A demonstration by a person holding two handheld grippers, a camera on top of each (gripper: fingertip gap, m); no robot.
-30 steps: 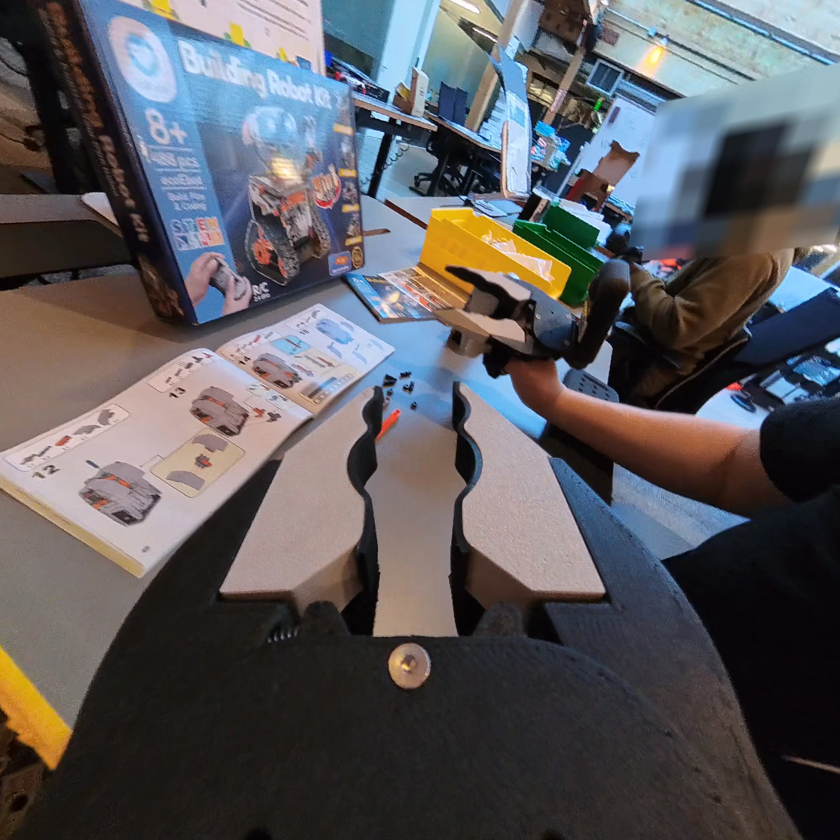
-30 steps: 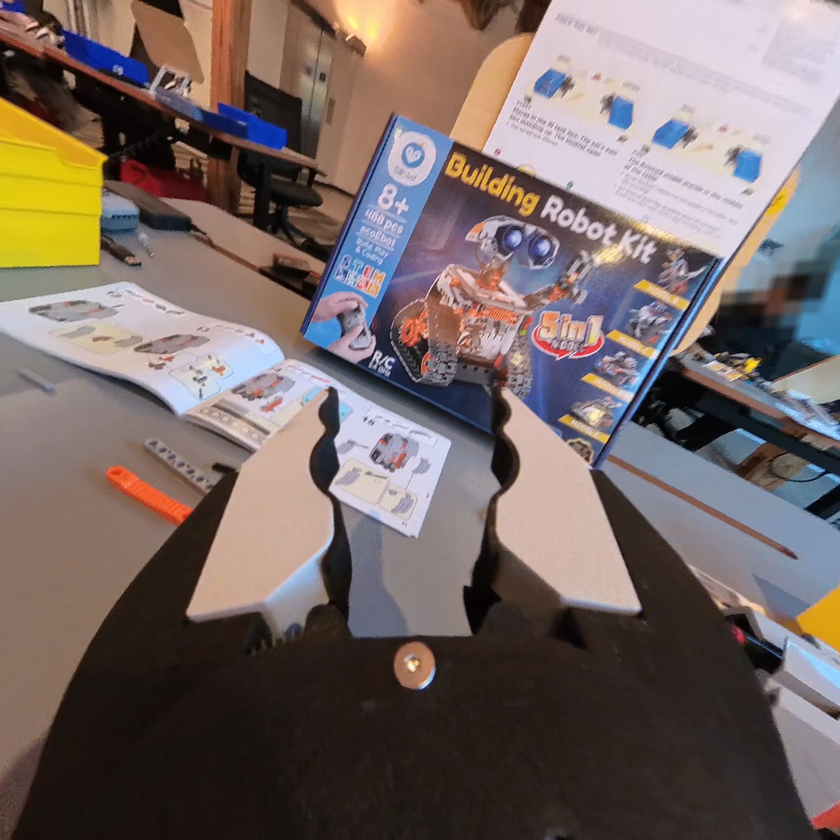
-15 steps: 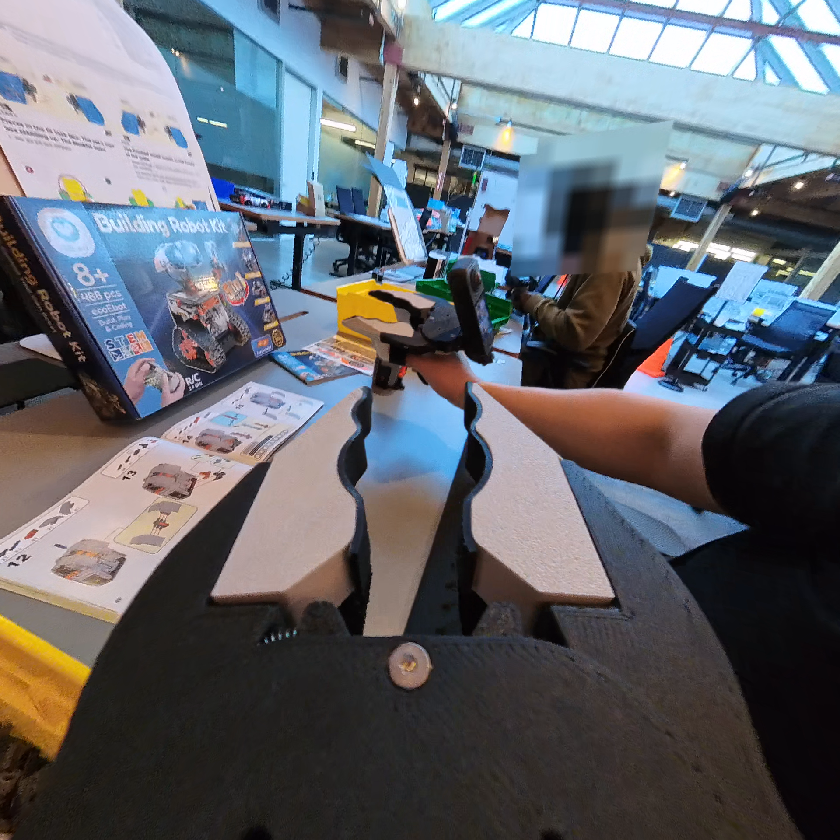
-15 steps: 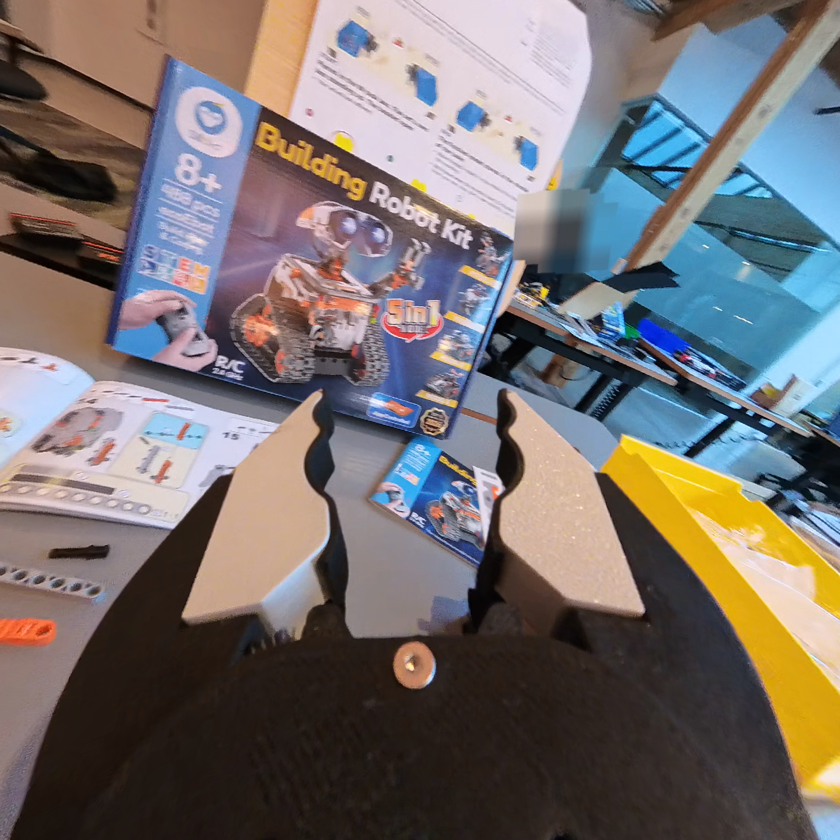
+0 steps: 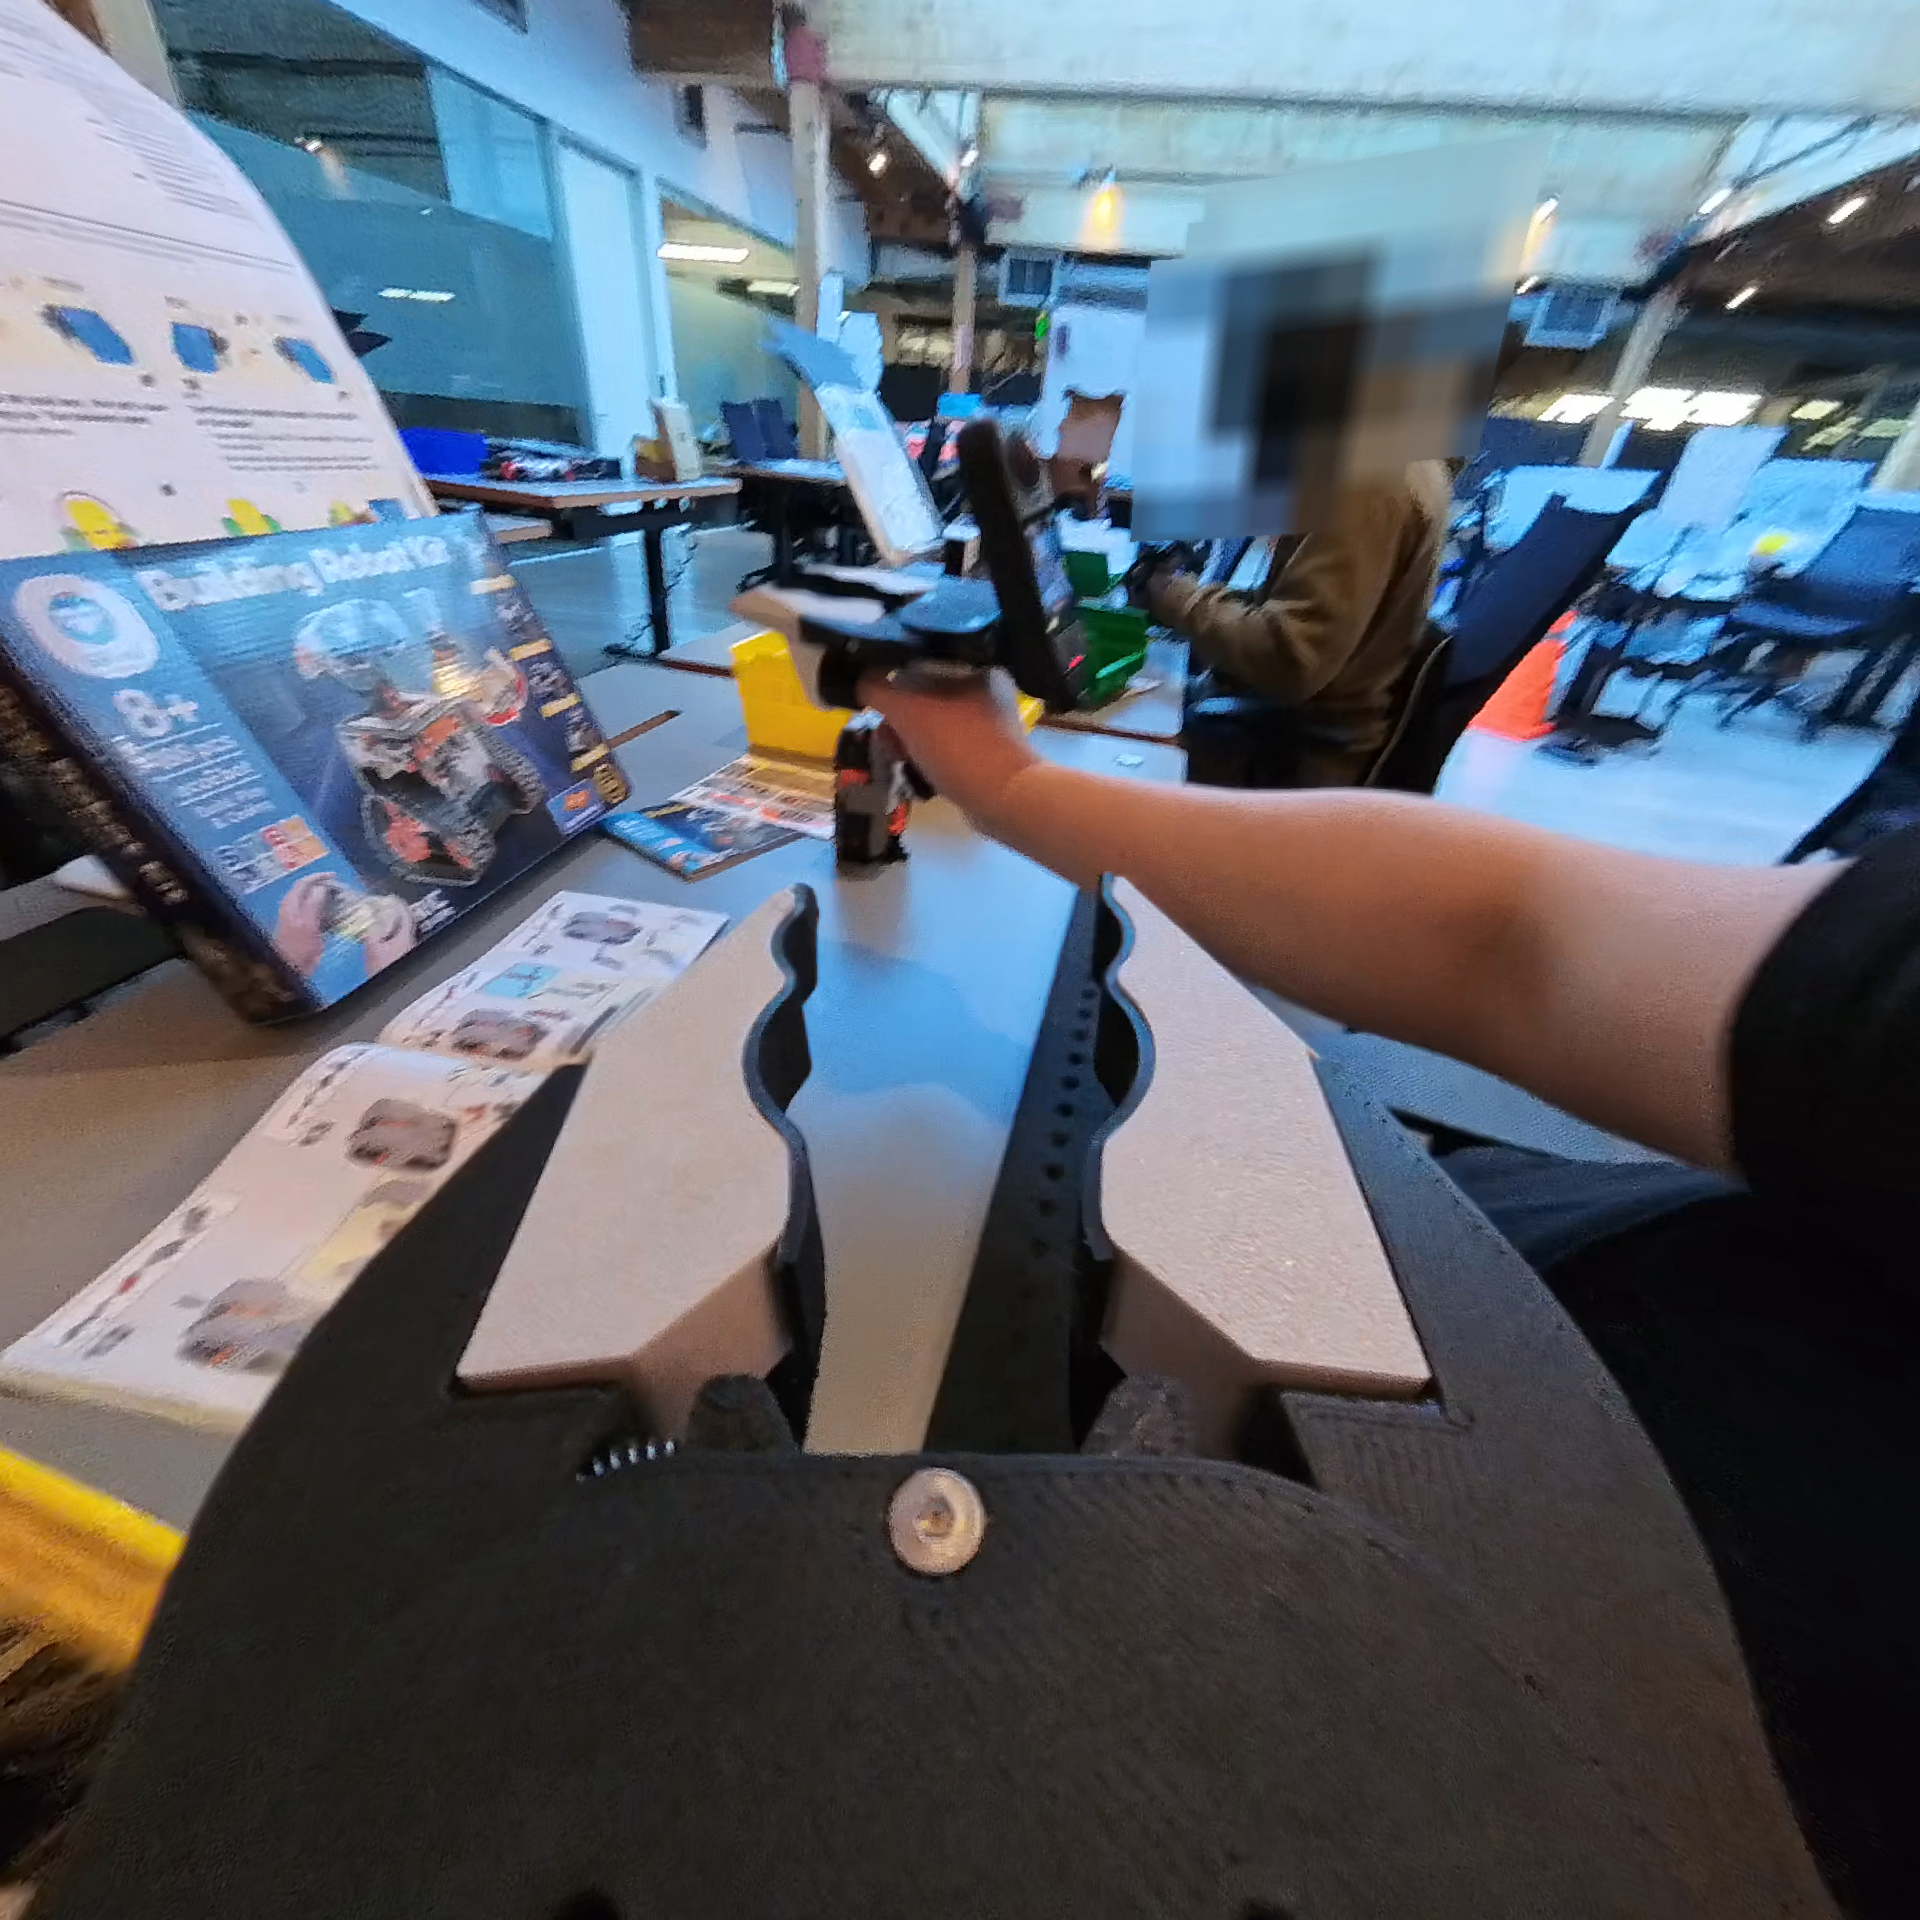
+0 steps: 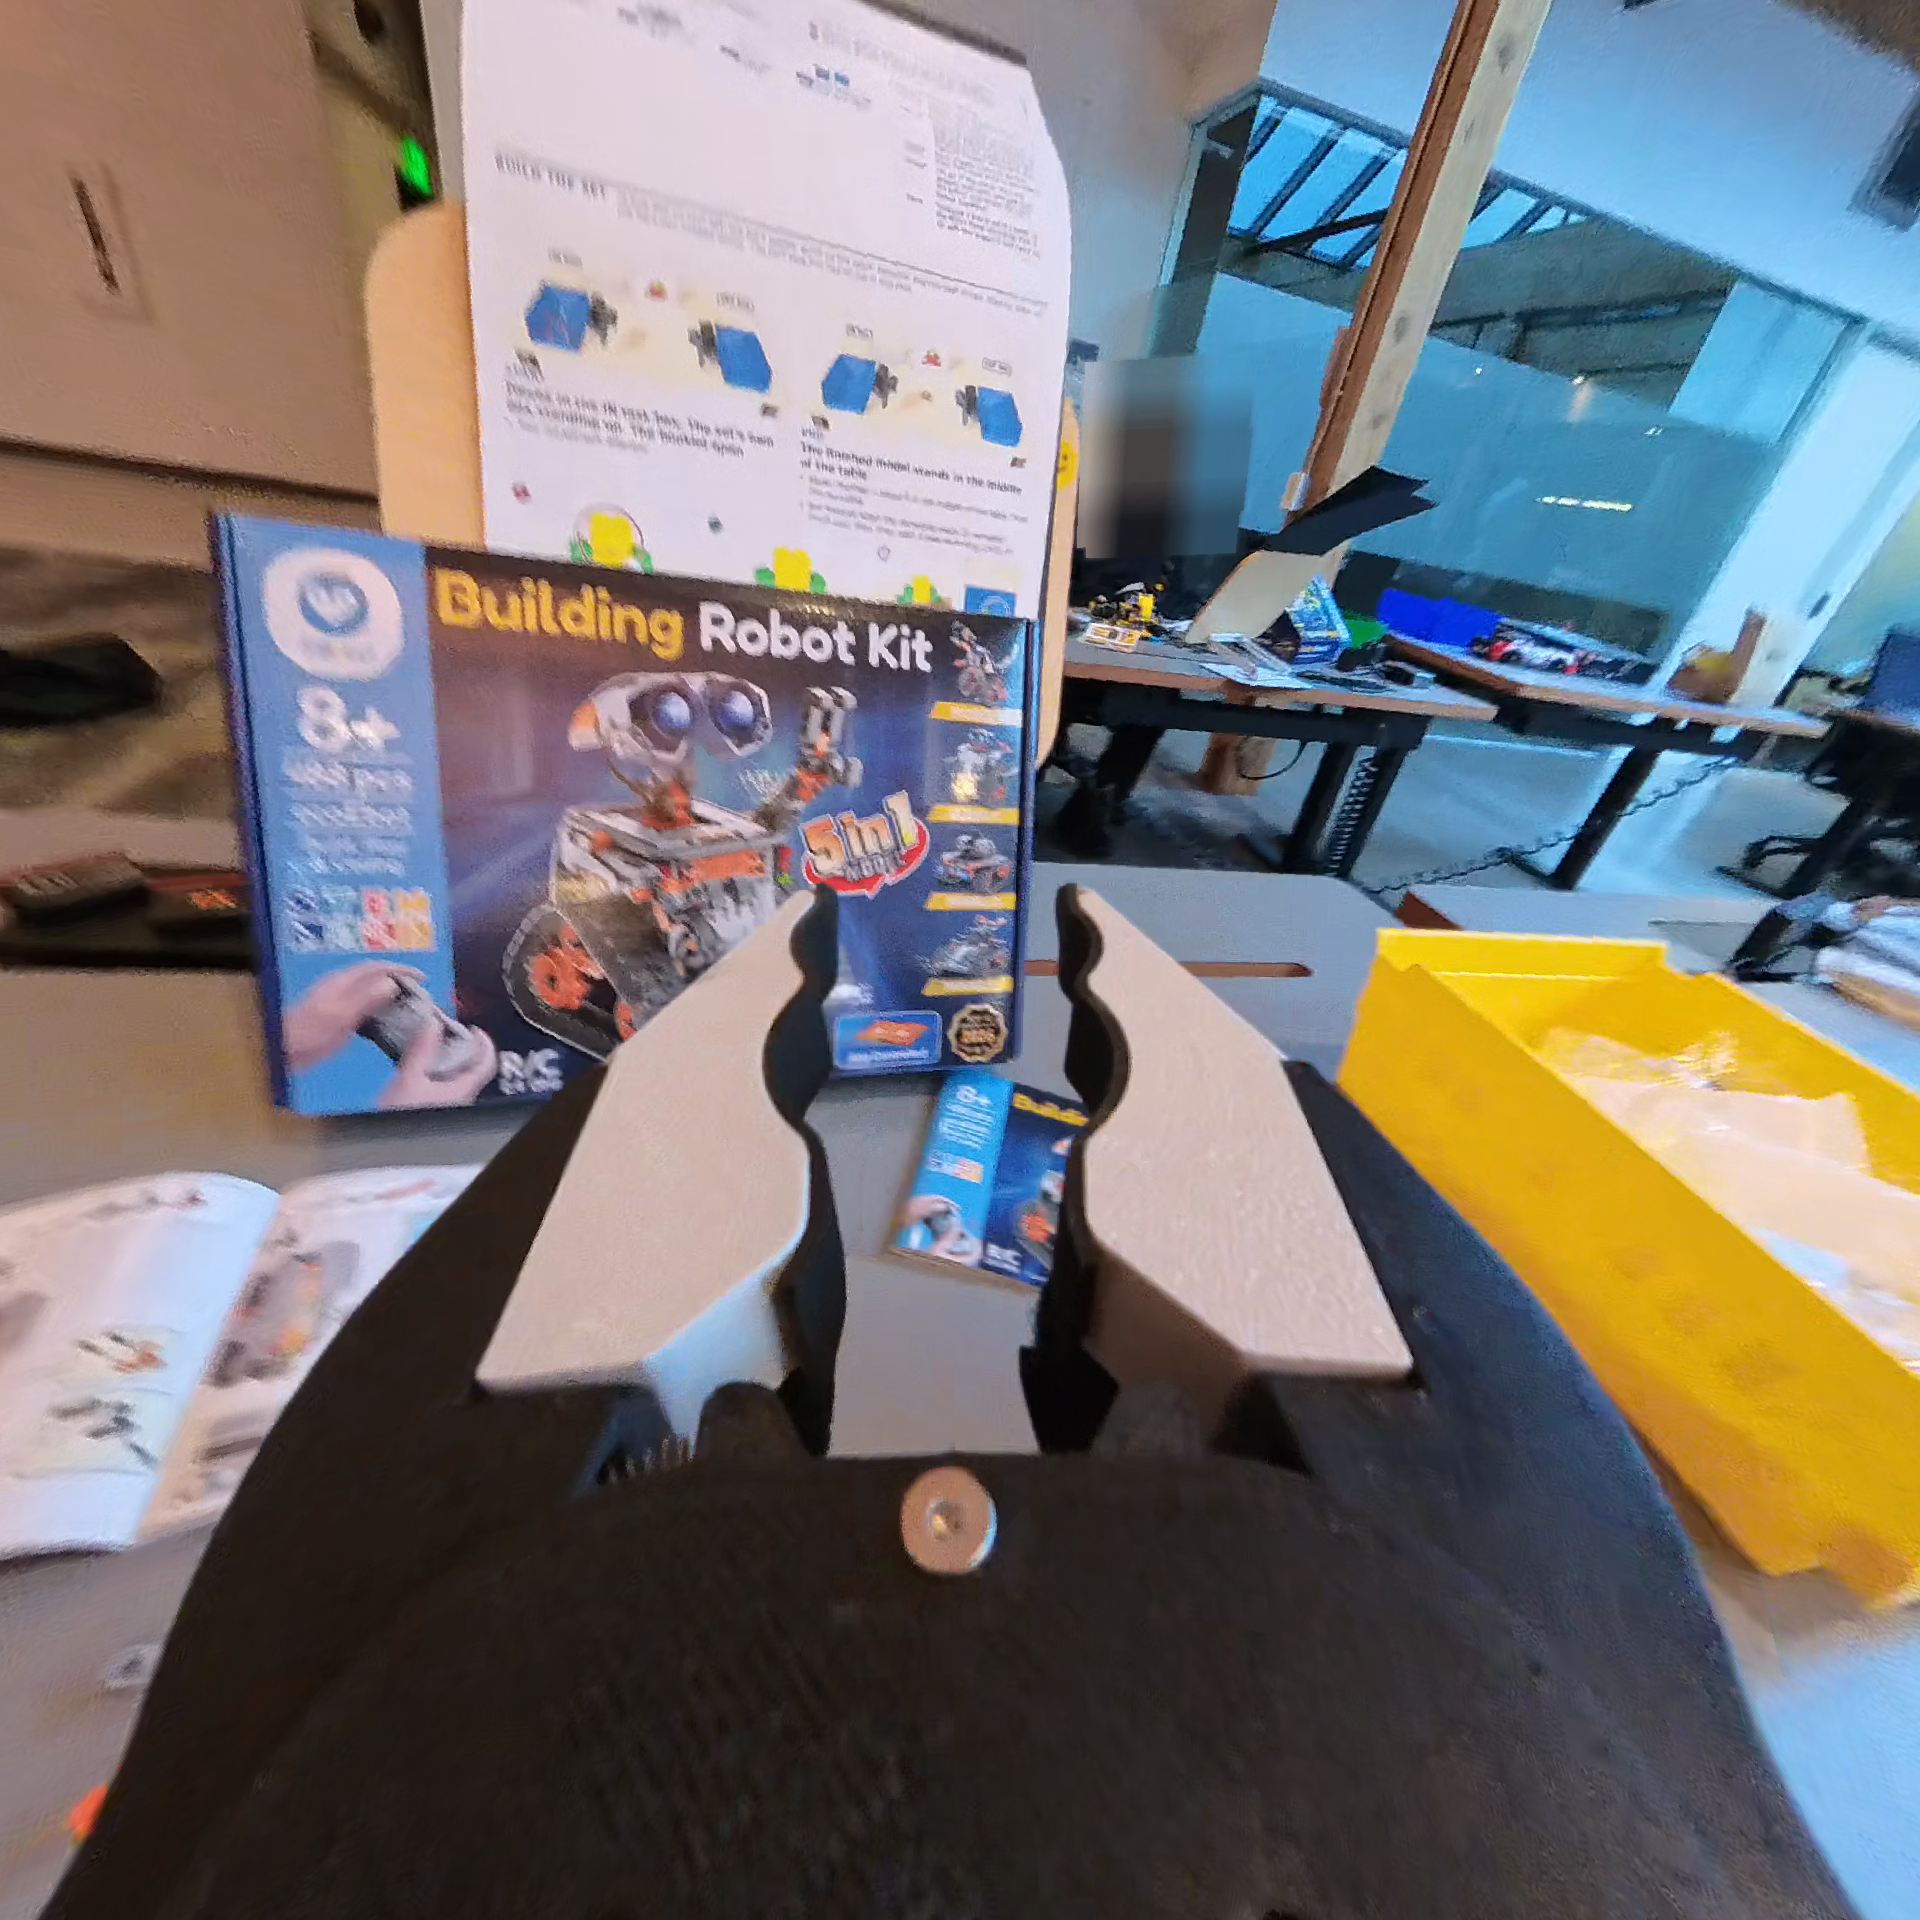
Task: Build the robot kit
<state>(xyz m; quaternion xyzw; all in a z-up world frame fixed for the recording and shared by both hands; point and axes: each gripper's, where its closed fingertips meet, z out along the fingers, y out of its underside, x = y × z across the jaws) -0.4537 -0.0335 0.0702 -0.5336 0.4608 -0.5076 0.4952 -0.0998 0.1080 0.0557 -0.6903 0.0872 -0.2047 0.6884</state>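
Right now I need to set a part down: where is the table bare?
Bare grey table lies between the open manual, the small booklet and the yellow bin. Crowded: the strip under the upright blue box.

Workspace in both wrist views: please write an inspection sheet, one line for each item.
Surface: grey table, bare between the gripper fingers.
Job's things: blue robot kit box standing upright; open instruction booklet lying flat; small closed booklet; small dark and orange model standing on the table.
Clutter: yellow bin holding clear bags.
Grippers: left gripper open, empty; right gripper open, empty, raised above the table.
Cables: nothing seen.
Surroundings: printed sheet propped behind the box; a seated person; other desks.
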